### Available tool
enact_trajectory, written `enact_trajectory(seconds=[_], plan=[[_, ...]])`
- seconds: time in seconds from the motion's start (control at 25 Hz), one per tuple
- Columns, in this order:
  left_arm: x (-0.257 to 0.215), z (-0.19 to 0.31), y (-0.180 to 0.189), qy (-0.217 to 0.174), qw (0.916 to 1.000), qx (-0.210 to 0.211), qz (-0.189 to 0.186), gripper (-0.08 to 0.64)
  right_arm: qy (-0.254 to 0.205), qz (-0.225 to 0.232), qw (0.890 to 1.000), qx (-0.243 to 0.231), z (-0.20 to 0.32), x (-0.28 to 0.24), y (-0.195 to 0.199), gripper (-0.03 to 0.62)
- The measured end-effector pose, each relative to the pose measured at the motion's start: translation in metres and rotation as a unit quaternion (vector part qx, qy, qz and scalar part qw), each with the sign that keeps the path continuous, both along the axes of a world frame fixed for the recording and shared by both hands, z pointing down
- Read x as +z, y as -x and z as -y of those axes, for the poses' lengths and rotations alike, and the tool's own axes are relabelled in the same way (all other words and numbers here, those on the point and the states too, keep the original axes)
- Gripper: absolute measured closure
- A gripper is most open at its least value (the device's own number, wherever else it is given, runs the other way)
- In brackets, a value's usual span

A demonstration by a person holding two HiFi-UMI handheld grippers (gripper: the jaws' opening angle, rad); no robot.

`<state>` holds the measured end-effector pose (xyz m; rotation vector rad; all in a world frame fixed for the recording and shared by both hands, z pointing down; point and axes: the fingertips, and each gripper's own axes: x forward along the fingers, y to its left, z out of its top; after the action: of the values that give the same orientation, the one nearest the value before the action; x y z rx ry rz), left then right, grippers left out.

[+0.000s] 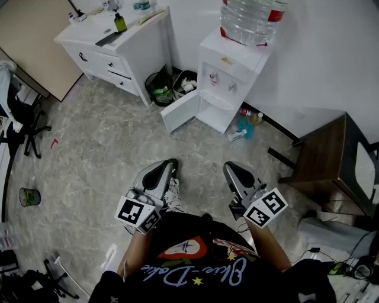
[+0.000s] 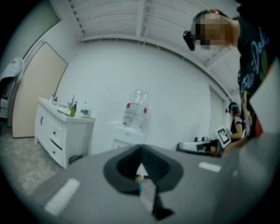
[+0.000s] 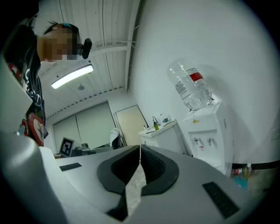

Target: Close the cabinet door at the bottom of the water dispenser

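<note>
The white water dispenser (image 1: pixel 234 71) stands against the far wall with a clear bottle (image 1: pixel 251 18) on top. Its bottom cabinet door (image 1: pixel 179 110) hangs open, swung out to the left. My left gripper (image 1: pixel 172 161) and right gripper (image 1: pixel 227 166) are held low in front of me, well short of the dispenser, both shut on nothing. The left gripper view shows my left gripper (image 2: pixel 141 149) pointing at the dispenser (image 2: pixel 127 138). In the right gripper view my right gripper (image 3: pixel 140 148) sits left of the dispenser (image 3: pixel 205 131). The door is hidden in both gripper views.
A white drawer unit (image 1: pixel 118 50) stands left of the dispenser, with two bins (image 1: pixel 161 89) between them. Spray bottles (image 1: pixel 244 127) lie on the floor at the dispenser's right. A dark wooden table (image 1: pixel 325 157) is at right, an office chair (image 1: pixel 21 121) at far left.
</note>
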<state>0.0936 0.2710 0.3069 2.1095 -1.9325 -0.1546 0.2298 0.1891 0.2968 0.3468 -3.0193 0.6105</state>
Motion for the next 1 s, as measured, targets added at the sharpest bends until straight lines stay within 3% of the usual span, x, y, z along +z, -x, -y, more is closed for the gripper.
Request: enact_trajectory(seconds=[0.16,0.32,0.48,0.6,0.72,0.88,1.0], plan=[[0.012,0.067,0.072,-0.007,0.9996,0.026,0.005,0.56,0.005,-0.009,1.0,0.021,0.053,0.016,0.072,0.575],[0.042,0.12,0.139,0.021,0.9977,0.065,-0.002,0.56,0.005,-0.027,0.997,0.079,0.102,0.032,0.14,0.575],[0.085,0.169,0.173,0.057,0.9889,0.137,0.008,0.561,0.011,-0.08,0.991,0.105,0.147,0.079,0.197,0.575],[0.12,0.225,0.187,0.079,0.9831,0.165,-0.001,0.56,0.024,-0.114,0.987,0.107,0.197,0.116,0.234,0.575],[0.164,0.266,0.196,0.081,0.9816,0.172,0.009,0.561,0.046,-0.115,0.986,0.108,0.228,0.162,0.255,0.575],[0.238,0.31,0.209,0.094,0.984,0.151,0.015,0.561,0.078,-0.115,0.984,0.109,0.252,0.23,0.263,0.575],[0.301,0.336,0.225,0.109,0.9822,0.146,0.046,0.561,0.086,-0.142,0.983,0.085,0.267,0.272,0.265,0.575]])
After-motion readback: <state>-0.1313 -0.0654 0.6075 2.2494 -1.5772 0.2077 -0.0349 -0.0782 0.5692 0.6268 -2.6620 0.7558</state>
